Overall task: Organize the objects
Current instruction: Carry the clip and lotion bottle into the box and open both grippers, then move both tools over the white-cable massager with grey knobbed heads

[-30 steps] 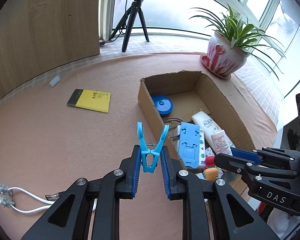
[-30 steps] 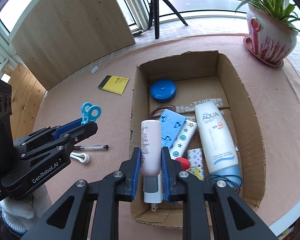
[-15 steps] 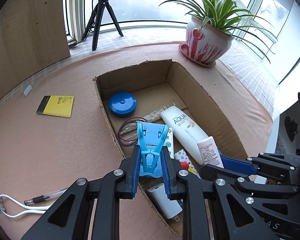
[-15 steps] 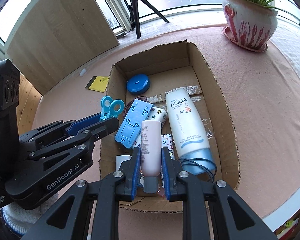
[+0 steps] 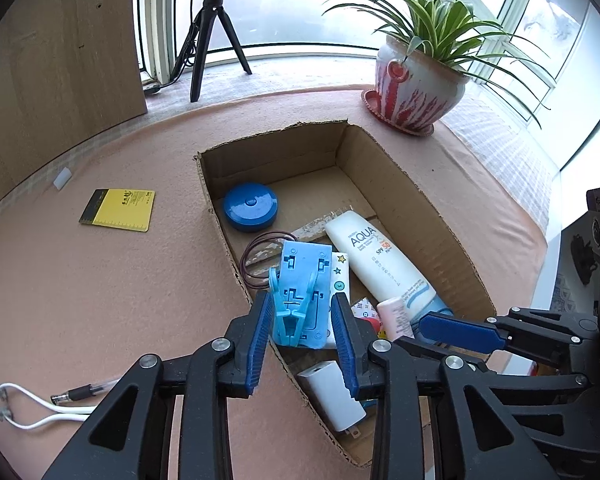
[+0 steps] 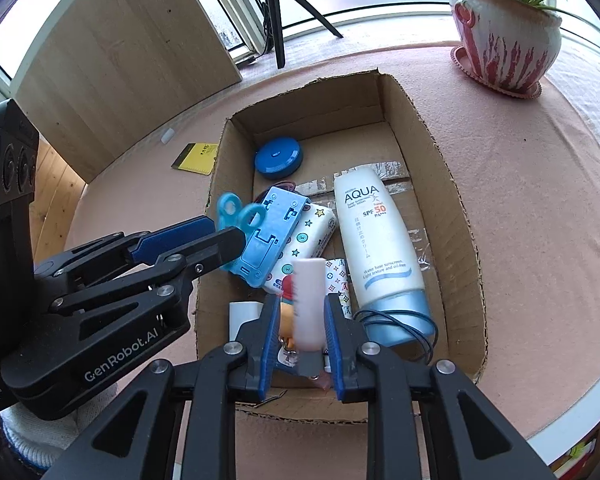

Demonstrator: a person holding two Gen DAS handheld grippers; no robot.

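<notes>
An open cardboard box sits on the pink table cloth. My left gripper hangs over the box's near left corner. Its jaws are opening, and a light blue clothes peg stands loose between them, close to the left pad. In the right wrist view the peg sticks out past the left gripper. My right gripper is over the box's near end. Its jaws are opening too, and a pink tube, blurred, shows gaps to both pads.
Inside the box lie a white sunscreen tube, a round blue case, a blue plastic stand and a white charger. On the cloth are a yellow notepad, a pen and a white cable. A potted plant stands behind.
Both grippers came over the box from its left and near side. Their jaws have parted: the peg and the pink tube, gripped before, now sit loose between the pads.
</notes>
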